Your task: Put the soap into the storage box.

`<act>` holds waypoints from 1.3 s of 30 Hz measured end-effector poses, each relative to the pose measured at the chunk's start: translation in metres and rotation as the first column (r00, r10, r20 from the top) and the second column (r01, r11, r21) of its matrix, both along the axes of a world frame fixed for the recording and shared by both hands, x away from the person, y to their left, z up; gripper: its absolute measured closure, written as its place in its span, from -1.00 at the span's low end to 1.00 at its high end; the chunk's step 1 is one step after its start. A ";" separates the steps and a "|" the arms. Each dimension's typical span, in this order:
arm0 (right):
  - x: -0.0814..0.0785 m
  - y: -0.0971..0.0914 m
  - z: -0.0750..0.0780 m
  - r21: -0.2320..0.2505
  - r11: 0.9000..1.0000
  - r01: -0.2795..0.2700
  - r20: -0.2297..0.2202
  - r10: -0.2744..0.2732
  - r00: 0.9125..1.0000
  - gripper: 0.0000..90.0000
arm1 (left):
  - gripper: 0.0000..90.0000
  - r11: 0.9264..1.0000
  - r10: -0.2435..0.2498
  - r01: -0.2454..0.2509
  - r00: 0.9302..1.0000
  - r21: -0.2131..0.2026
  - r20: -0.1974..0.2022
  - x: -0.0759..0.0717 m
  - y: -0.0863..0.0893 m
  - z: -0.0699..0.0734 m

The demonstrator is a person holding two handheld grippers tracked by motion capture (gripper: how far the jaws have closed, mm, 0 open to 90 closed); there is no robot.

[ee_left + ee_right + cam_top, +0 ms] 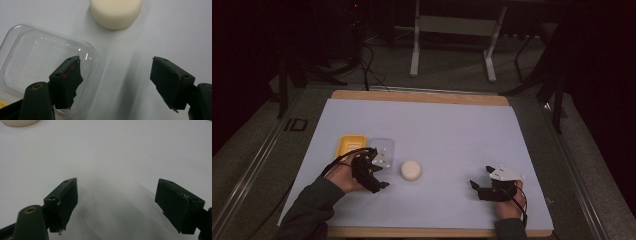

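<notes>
two handheld grippers work over a white-covered table [422, 125], one in each of a person's two hands. the left gripper [379, 179] hovers just beside one clear plastic container [37, 62], its jaws parted with nothing between them; in the left gripper view one jaw hangs over the container's rim while the other stands over bare table. one yellow tray [348, 145] lies touching the clear container's far-left side. one round cream-white puck [410, 170], possibly a sponge or soap bar, sits alone on the table just right of the left gripper, between the two hands and nearer the left. the right gripper [478, 186] rests well apart near the table's front edge, jaws spread wide over bare table.
</notes>
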State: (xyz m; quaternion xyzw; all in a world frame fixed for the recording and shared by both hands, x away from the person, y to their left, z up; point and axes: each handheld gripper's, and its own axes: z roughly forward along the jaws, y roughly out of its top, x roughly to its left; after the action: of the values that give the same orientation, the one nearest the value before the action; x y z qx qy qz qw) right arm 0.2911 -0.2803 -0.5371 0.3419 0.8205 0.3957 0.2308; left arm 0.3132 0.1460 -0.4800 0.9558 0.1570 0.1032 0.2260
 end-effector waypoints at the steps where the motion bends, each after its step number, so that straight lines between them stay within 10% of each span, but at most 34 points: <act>1: 0.000 0.000 0.000 0.000 1.000 0.000 0.000 0.000 1.000 -0.59 | -0.46 1.000 0.001 -0.001 1.000 0.002 0.001 0.000 -0.001 0.000; 39: 0.000 0.000 0.000 -0.002 1.000 -0.005 -0.004 0.005 1.000 -0.59 | -0.64 0.998 -0.030 0.031 0.999 0.051 -0.034 0.021 -0.026 0.001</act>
State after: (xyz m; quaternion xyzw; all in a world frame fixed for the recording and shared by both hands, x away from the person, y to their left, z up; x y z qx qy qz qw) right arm 0.2913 -0.2802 -0.5371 0.3404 0.8222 0.3948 0.2286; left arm 0.3343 0.1200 -0.4789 0.9652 0.1435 0.0879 0.2003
